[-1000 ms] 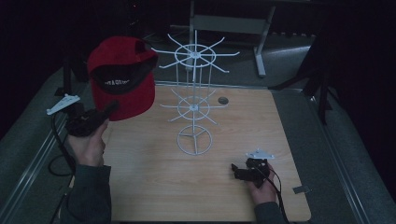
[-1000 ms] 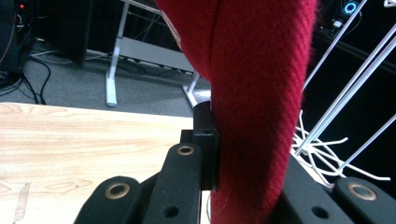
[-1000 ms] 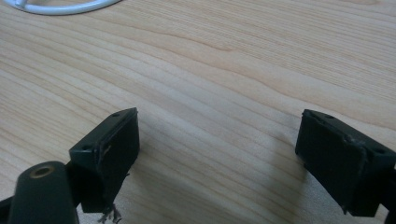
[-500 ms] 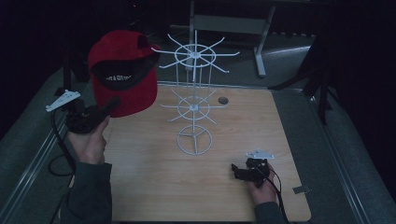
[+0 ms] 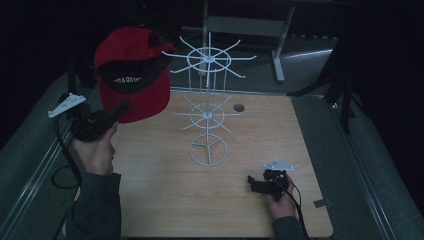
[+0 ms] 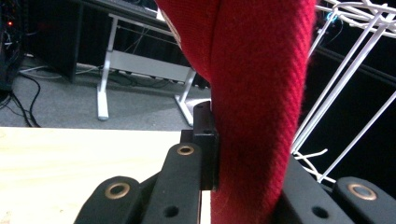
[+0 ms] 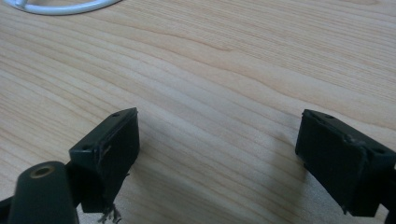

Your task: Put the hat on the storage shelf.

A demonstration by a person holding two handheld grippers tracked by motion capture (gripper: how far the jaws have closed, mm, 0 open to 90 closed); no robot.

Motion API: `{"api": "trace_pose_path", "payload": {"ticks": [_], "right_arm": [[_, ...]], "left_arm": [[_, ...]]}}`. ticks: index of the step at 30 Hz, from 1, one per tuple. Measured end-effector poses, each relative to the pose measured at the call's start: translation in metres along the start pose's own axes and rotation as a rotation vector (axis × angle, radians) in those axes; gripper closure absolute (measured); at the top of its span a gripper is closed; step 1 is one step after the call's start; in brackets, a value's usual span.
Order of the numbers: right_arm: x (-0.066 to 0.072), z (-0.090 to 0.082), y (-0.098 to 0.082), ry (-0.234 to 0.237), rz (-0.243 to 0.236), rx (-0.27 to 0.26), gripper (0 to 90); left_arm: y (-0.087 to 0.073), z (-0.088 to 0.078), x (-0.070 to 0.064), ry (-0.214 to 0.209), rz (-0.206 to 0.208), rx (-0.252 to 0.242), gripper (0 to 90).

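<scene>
A red cap (image 5: 132,75) with a black inside hangs in the air at the left, its brim pinched by my left gripper (image 5: 120,108). In the left gripper view the red cloth (image 6: 259,93) fills the gap between the jaws, which are shut on it. The cap's upper edge is close to the top arms of a white wire display rack (image 5: 207,107) that stands mid-table. My right gripper (image 5: 252,184) rests low near the table's front right, and in the right gripper view its jaws stand wide apart over bare wood (image 7: 224,79), open with nothing between them.
The rack's ring base (image 5: 208,149) sits on the wooden table (image 5: 165,200). A small round hole (image 5: 238,107) lies behind the rack. A grey desk frame (image 5: 250,30) stands beyond the table's back edge. Grey ledges run along both sides.
The left hand has lifted the cap slightly up and toward the rack's top arms. The right gripper has stayed where it was.
</scene>
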State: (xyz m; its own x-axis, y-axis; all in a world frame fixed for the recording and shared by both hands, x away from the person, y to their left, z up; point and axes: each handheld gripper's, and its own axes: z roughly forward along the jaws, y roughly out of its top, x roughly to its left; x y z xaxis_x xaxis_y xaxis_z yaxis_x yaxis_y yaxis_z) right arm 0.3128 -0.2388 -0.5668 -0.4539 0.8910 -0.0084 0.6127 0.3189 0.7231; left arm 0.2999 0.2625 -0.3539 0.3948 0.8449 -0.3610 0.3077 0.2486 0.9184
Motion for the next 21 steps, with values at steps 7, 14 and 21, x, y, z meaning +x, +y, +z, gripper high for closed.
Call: {"api": "trace_pose_path", "payload": {"ticks": [7,14,21], "right_arm": [[0.0,0.0,0.0,0.0,0.0,0.0,13.4],[0.0,0.0,0.0,0.001,-0.001,0.0,13.4],[0.0001,0.0,0.0,0.001,-0.001,0.0,13.4]], "left_arm": [[0.0028,0.0004,-0.0031,-0.009,0.0,-0.01,85.4],[0.0033,0.002,-0.0055,-0.017,-0.001,-0.017,85.4],[0.0042,0.0027,-0.0081,-0.021,-0.002,-0.029,85.4]]}}
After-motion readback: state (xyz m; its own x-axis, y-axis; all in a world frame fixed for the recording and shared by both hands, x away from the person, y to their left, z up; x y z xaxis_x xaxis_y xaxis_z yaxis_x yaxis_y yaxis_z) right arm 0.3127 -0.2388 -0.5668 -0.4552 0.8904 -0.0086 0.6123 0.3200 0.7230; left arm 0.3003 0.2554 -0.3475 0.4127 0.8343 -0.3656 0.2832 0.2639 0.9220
